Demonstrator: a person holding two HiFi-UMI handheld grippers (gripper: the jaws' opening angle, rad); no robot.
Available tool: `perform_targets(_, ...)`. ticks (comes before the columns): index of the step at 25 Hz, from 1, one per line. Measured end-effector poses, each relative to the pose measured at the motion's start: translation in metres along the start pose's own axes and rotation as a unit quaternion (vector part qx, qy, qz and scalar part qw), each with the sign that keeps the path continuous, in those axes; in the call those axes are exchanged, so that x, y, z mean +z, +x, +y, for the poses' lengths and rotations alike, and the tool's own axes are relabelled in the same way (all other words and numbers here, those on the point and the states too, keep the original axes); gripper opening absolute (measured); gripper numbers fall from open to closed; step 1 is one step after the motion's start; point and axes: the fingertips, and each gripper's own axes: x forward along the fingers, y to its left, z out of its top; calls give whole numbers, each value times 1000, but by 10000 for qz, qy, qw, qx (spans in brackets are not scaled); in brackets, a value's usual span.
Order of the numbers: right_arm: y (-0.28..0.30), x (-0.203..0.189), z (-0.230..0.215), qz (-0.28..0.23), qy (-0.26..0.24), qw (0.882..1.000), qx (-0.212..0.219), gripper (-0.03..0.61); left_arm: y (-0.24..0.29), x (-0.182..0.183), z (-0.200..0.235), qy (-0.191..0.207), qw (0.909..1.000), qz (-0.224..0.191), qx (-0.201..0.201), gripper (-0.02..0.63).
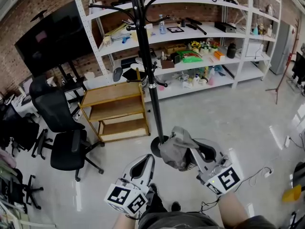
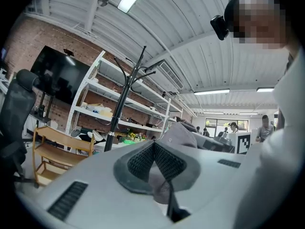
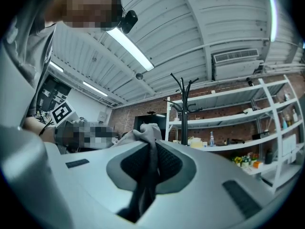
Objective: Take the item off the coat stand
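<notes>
Grey cloth (image 1: 174, 150) hangs clear of the coat stand (image 1: 145, 56), low by its base, pinched in the right gripper (image 1: 188, 155) jaws. Left gripper (image 1: 150, 160) jaws are together and empty. We judge the cloth light, limp and not fragile, so pinch a bunched fold.

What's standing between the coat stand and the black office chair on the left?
A low wooden shelf rack stands on the floor between the coat stand and the black office chair. The head view shows this.

coat stand (image 1: 148, 70): top cut off | base partly behind cloth (image 1: 174, 151)
</notes>
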Motion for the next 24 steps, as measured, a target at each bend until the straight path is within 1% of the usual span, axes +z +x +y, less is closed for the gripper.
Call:
perform_targets(8,-7,-1,19,-6,16,9999,144,26,-16,-4,-6,-45,10000,11,68,8)
perform_targets(15,-14,-4,24,-15,25,9999,163,26,-23,-11,-10,-76,10000,-30,43,8)
perform_targets(24,-5,-1,31,56,38,9997,218,26,-24,-7,-2,-122,9999,43,28,8)
